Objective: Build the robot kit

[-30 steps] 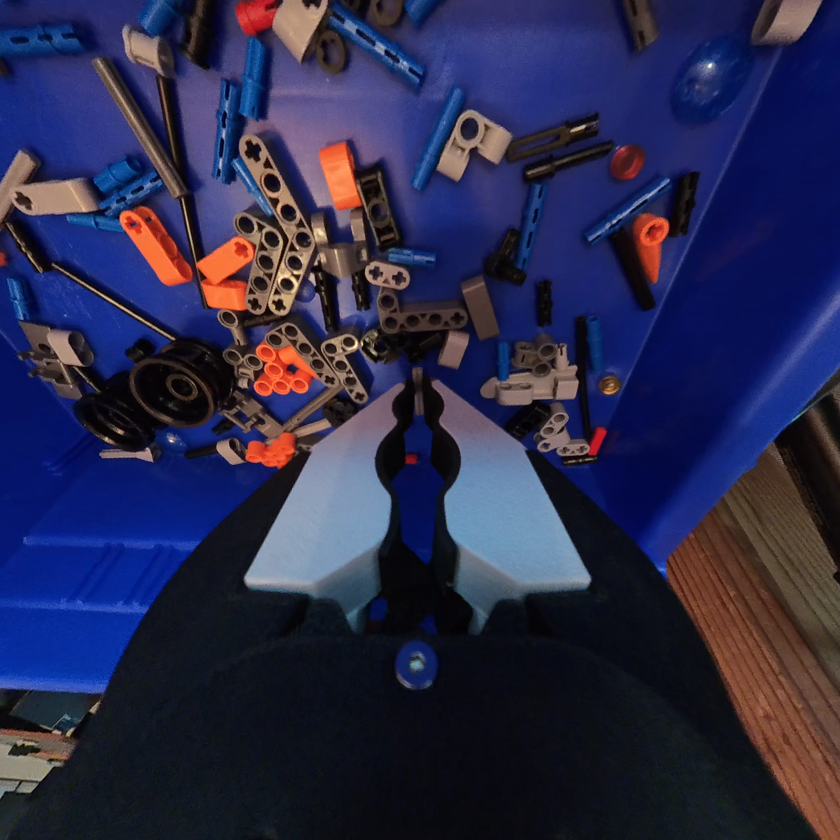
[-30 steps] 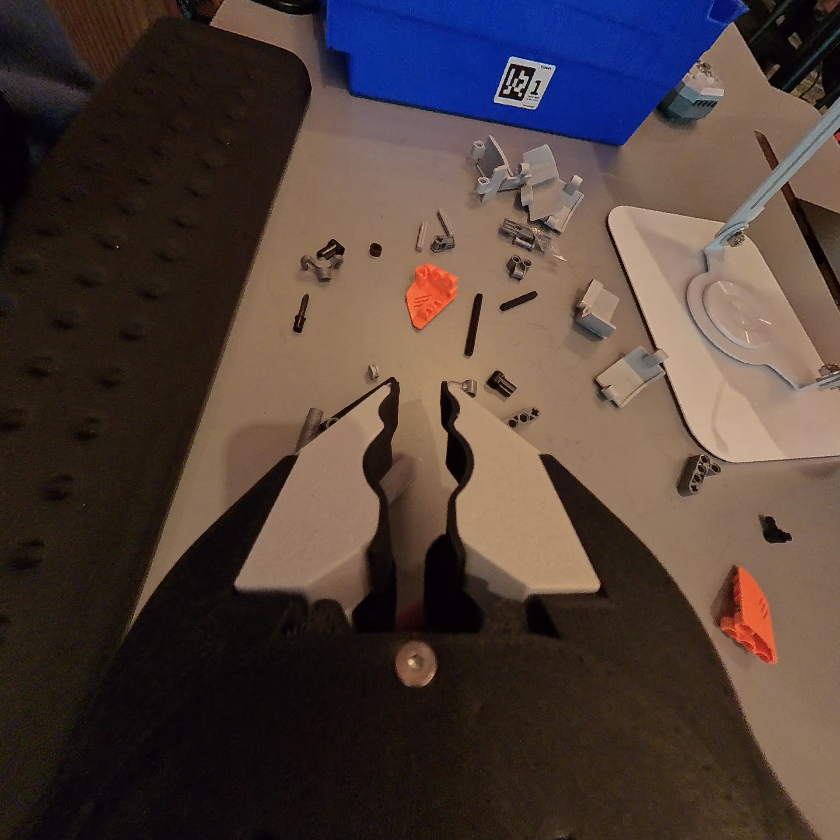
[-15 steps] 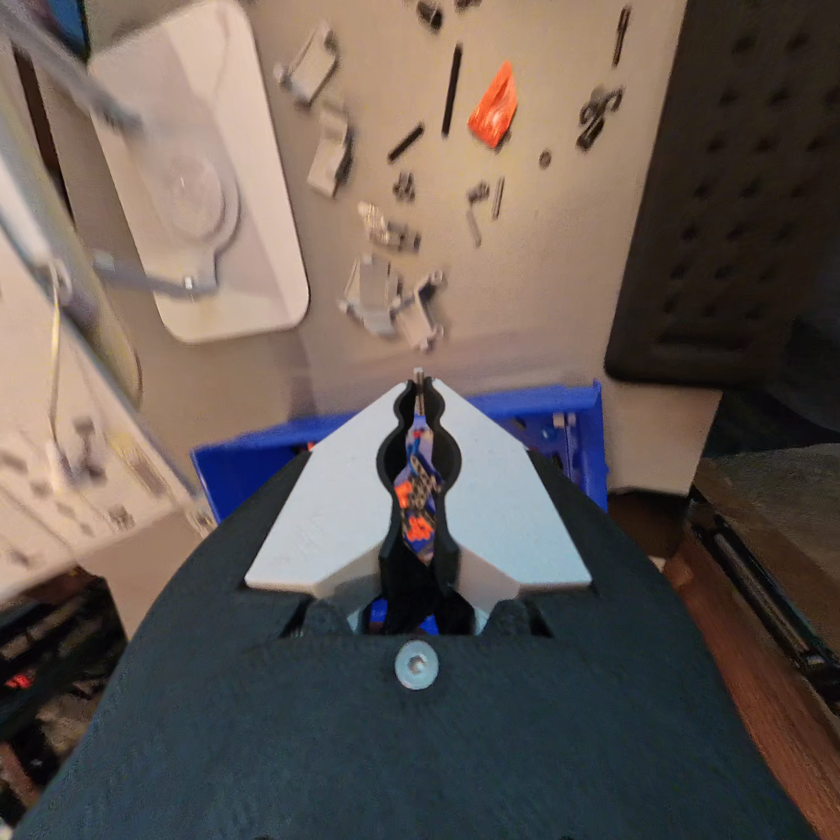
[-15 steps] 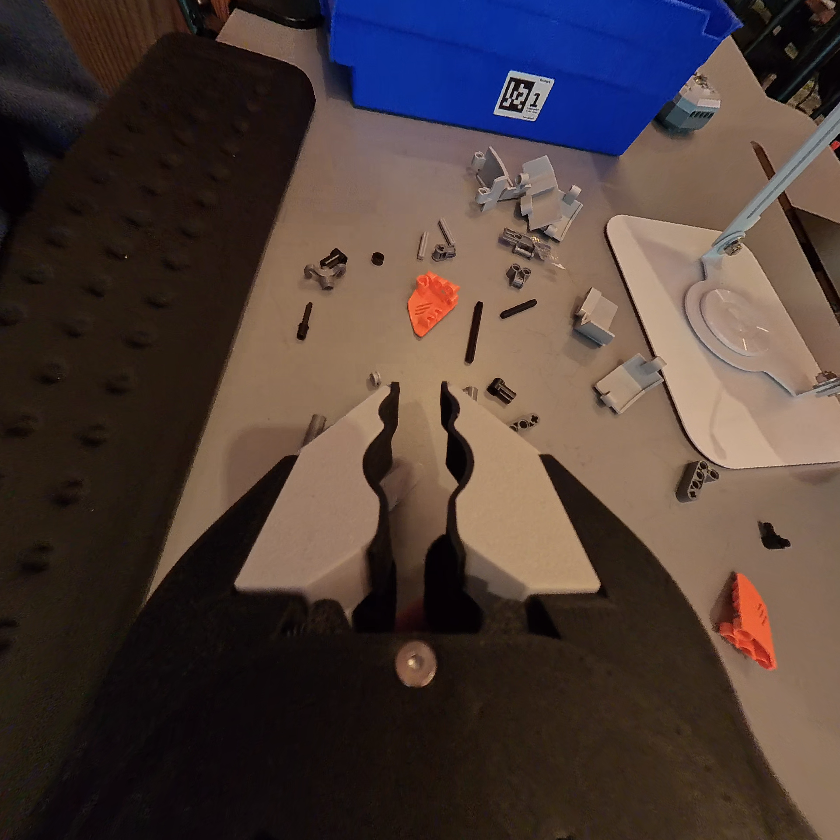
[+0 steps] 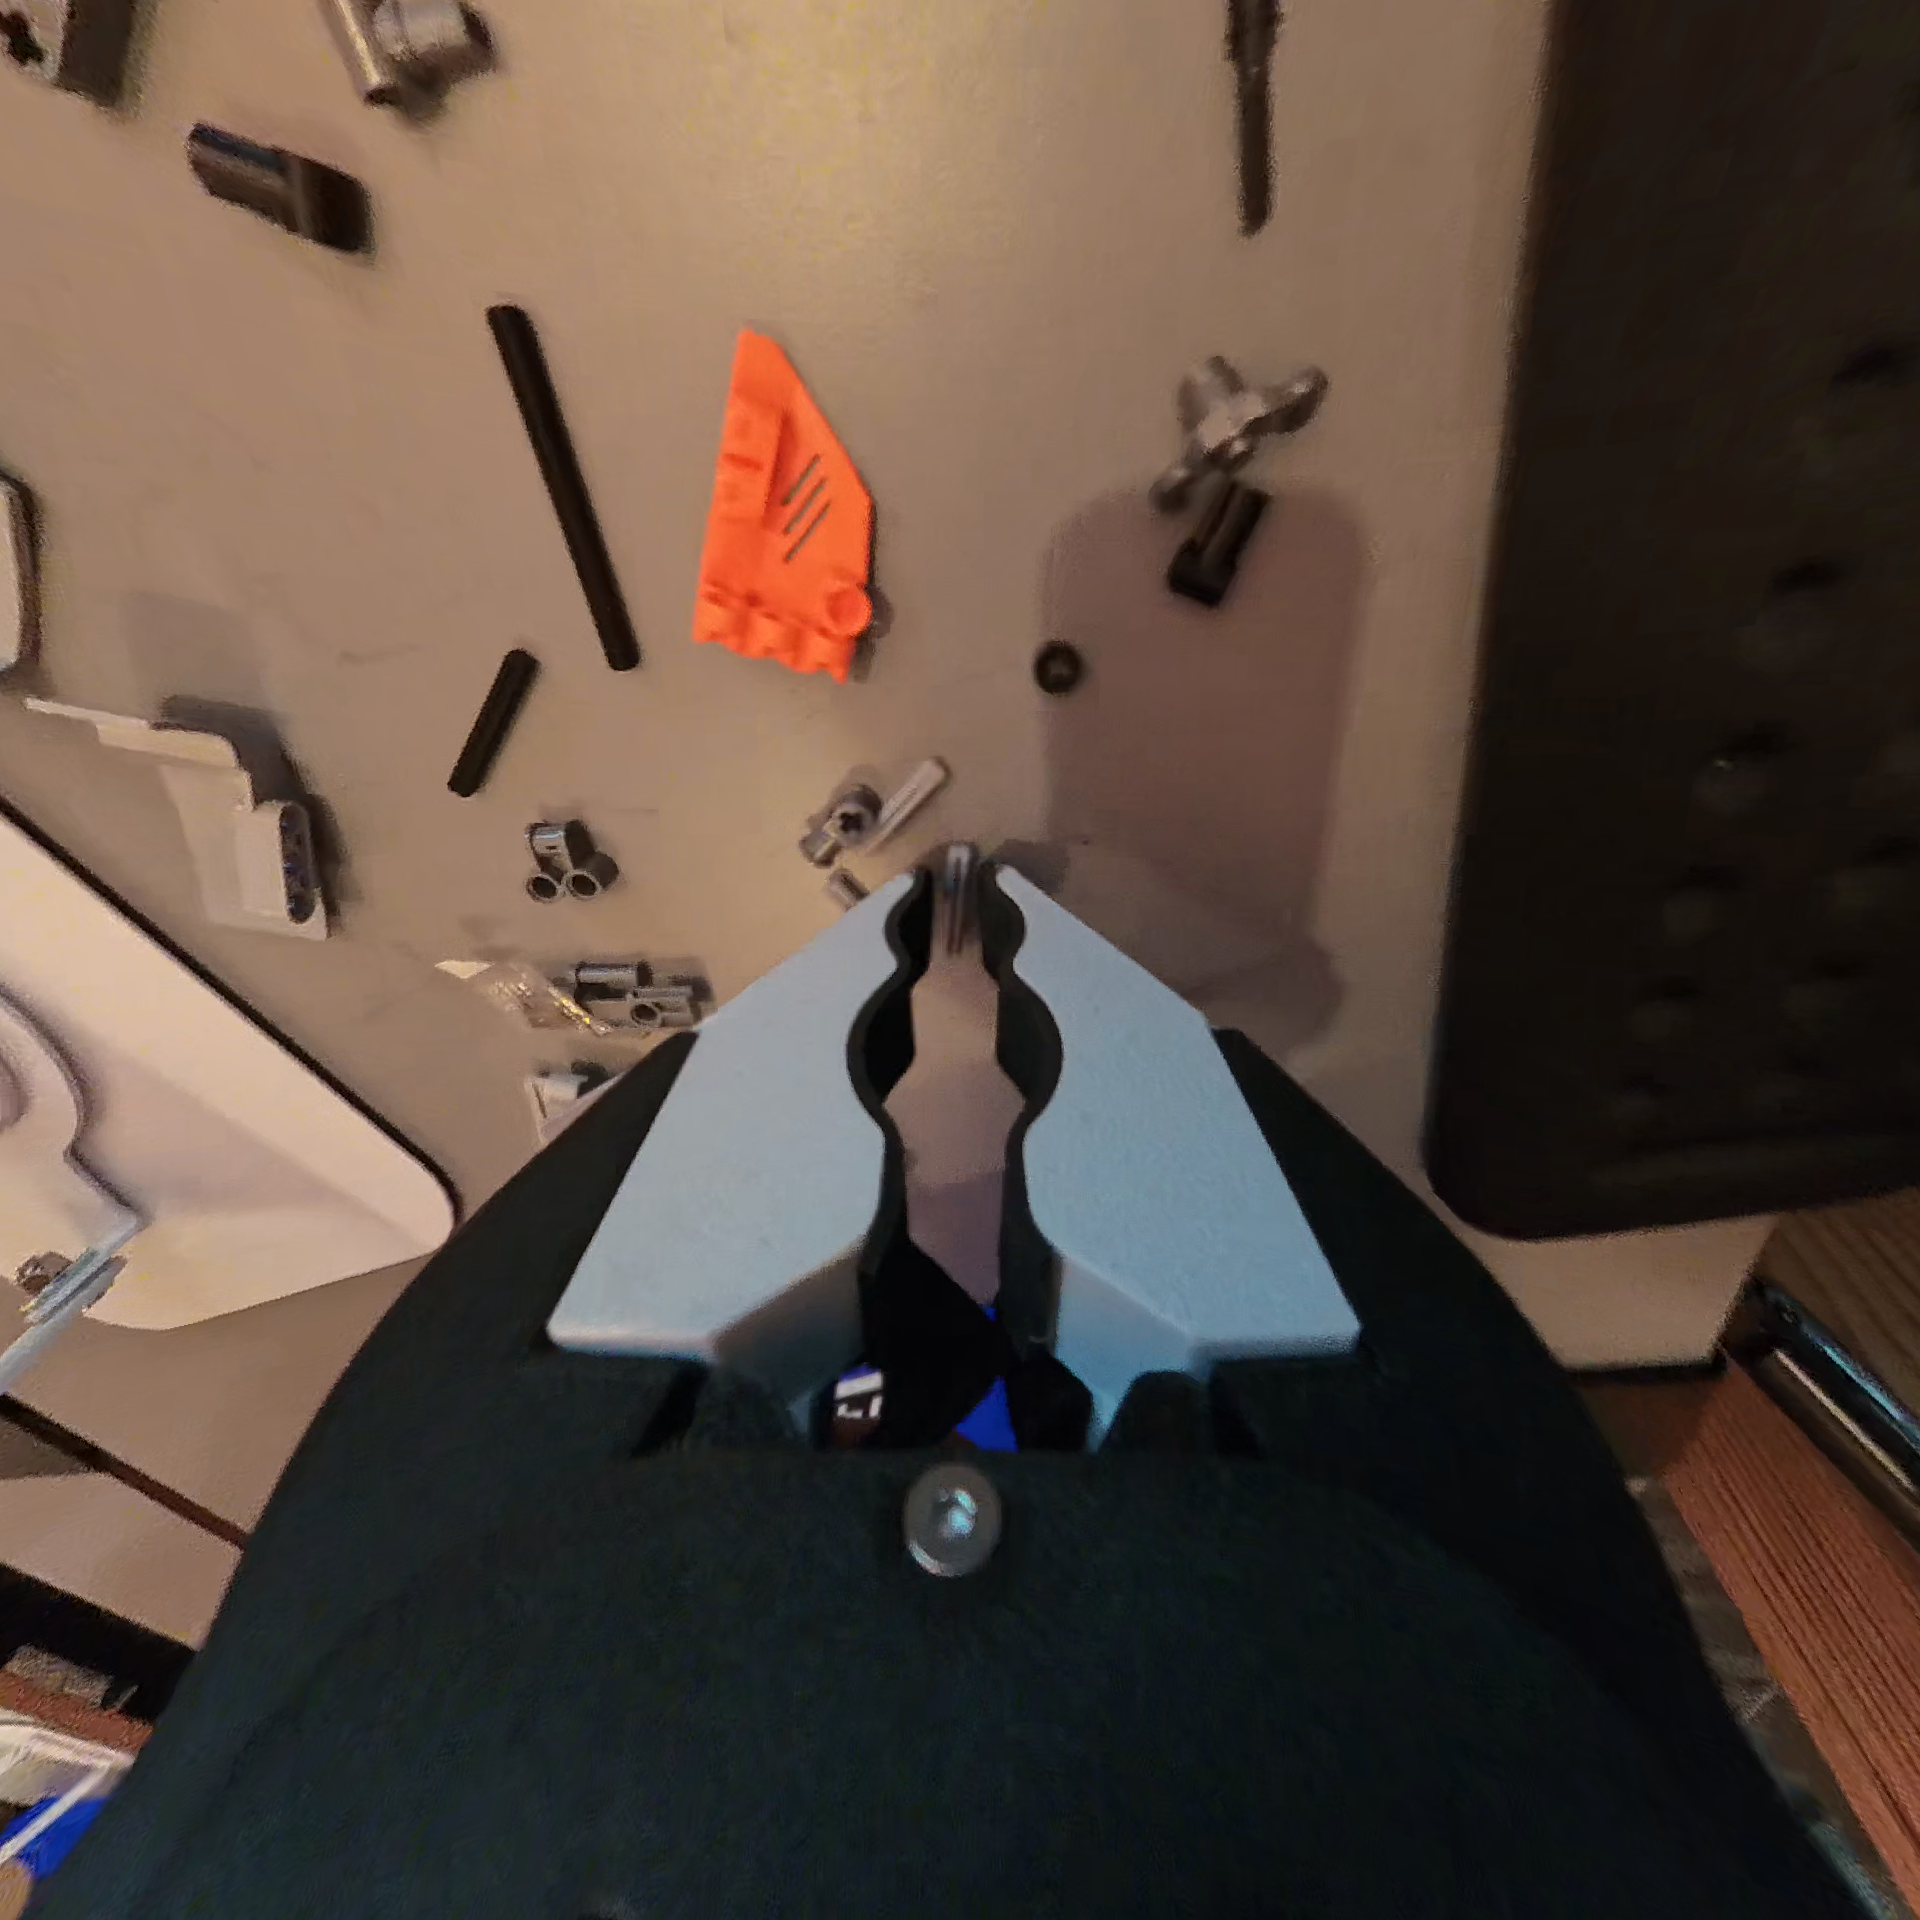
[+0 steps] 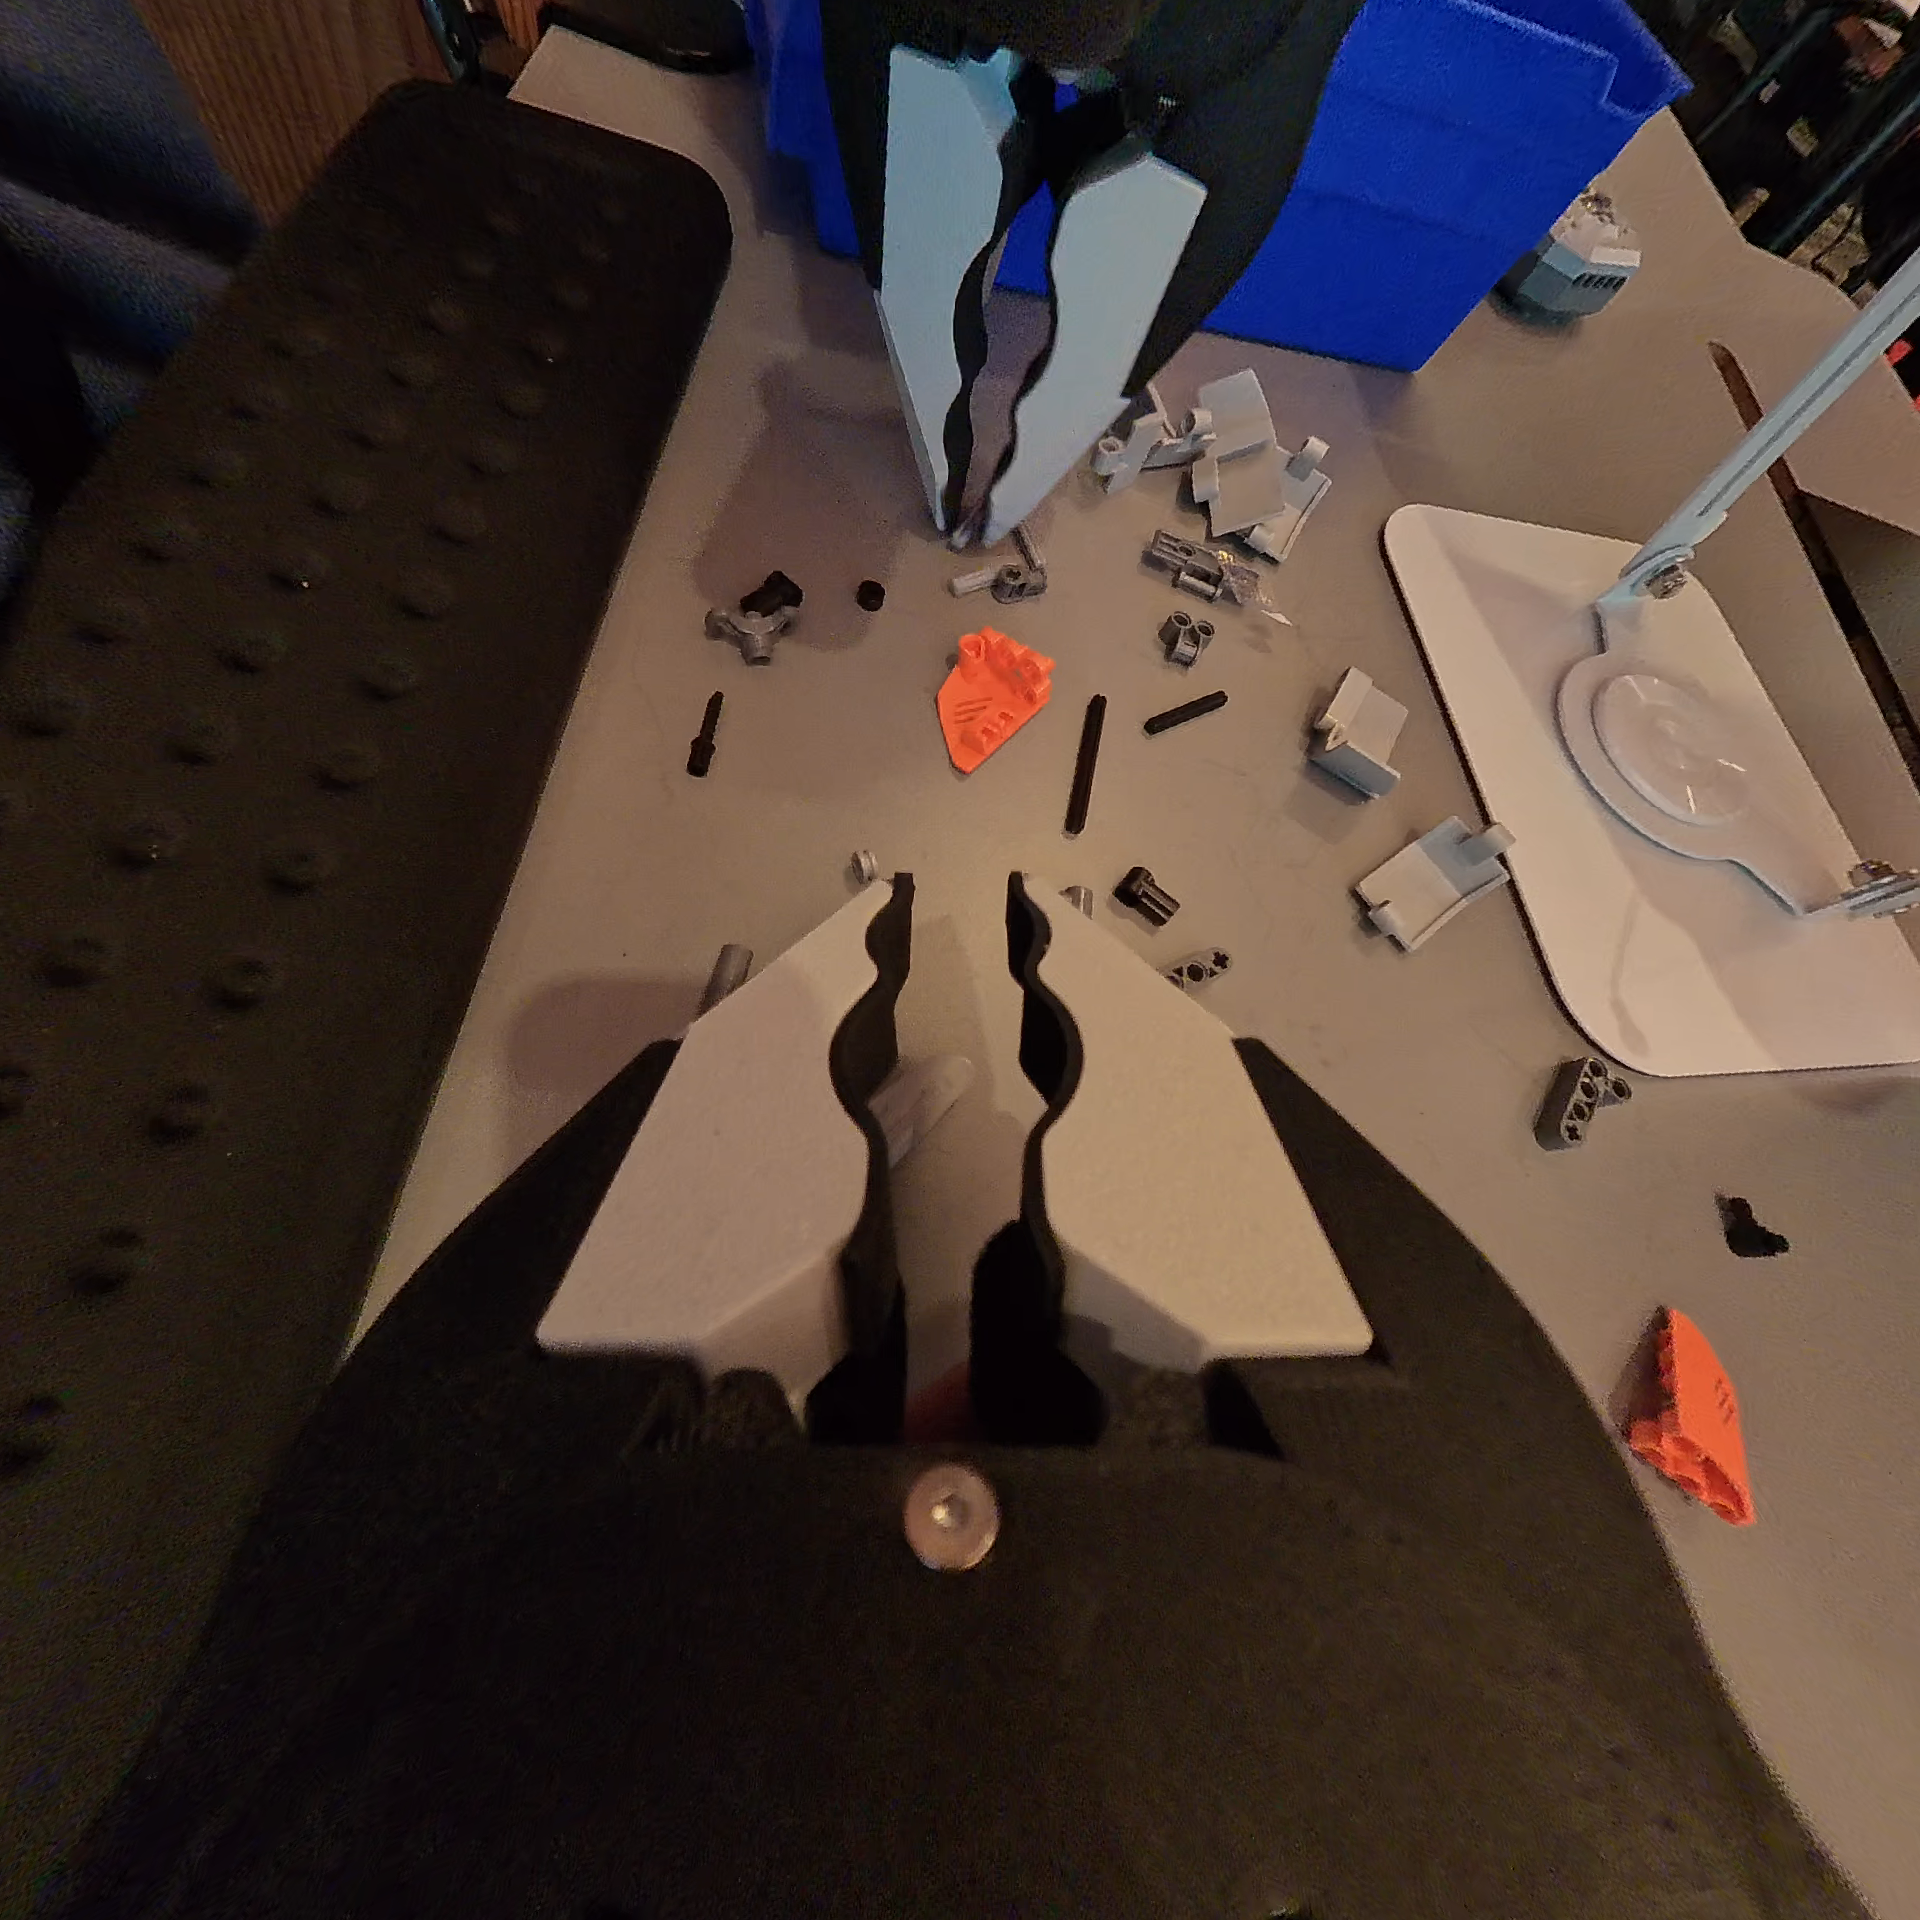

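Black studded mat point(image 6: 312, 727) is seen at 9 o'clock. Left gripper point(image 6: 966, 535) is pinched narrow on a thin grey pin point(image 5: 956, 894), tips down at the grey table point(image 6: 831, 810), 12 o'clock. Two orange panels are counted: one point(image 6: 992, 712) centre, one point(image 6: 1694, 1413) at 4 o'clock. Right gripper point(image 6: 958, 883) is held narrowly parted, nothing gripped. White tray point(image 6: 1507, 831) lies at 3 o'clock. A second earlier the left gripper was over the blue bin point(image 6: 1403, 208).

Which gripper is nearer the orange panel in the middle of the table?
Left. The left gripper is tip-down just beyond the orange panel, toward the blue bin; the right gripper is open and farther back on the near side.
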The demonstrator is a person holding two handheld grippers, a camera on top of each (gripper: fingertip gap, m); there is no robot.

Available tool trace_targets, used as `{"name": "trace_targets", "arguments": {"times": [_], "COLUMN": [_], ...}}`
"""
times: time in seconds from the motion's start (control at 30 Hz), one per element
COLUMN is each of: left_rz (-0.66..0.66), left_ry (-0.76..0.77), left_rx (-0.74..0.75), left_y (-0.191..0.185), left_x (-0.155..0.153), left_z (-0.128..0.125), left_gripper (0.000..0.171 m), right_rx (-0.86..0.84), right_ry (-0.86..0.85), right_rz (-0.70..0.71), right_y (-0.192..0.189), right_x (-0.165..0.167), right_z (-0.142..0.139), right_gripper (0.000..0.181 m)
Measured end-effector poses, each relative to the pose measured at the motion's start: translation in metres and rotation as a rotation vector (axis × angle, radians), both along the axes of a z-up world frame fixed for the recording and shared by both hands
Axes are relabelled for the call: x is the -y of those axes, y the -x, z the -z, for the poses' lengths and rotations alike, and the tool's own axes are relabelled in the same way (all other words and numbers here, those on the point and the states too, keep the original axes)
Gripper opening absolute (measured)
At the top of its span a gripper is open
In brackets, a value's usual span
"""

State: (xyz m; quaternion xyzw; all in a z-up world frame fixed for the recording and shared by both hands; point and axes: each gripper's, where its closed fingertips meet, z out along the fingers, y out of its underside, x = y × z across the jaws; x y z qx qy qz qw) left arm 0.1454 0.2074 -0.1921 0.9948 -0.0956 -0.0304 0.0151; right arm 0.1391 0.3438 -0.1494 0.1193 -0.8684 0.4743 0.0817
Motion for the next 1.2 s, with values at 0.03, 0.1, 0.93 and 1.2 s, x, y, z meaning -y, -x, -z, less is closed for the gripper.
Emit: {"name": "trace_targets", "arguments": {"times": [0.03, 0.1, 0.93, 1.2], "left_rz": [-0.012, -0.021, -0.57, -0.576], "left_ry": [-0.018, -0.065, -0.059, -0.086], "left_rx": [0.004, -0.027, -0.043, -0.039], "left_y": [0.0, 0.005, 0.014, 0.015], "left_x": [-0.002, -0.008, 0.224, 0.234], "left_z": [0.001, -0.003, -0.03, -0.013], "left_gripper": [0.009, 0.019, 0.024, 0.017], "right_rx": [0.002, 0.005, 0.04, 0.04], "right_ry": [-0.003, -0.008, -0.031, -0.037], "right_rz": [0.001, 0.002, 0.037, 0.04], "right_y": [0.0, 0.001, 0.01, 0.011], "right_x": [0.0, 0.0, 0.001, -0.001], "right_z": [0.001, 0.003, 0.015, 0.017], "right_gripper": [0.016, 0.016, 0.016, 0.016]}}
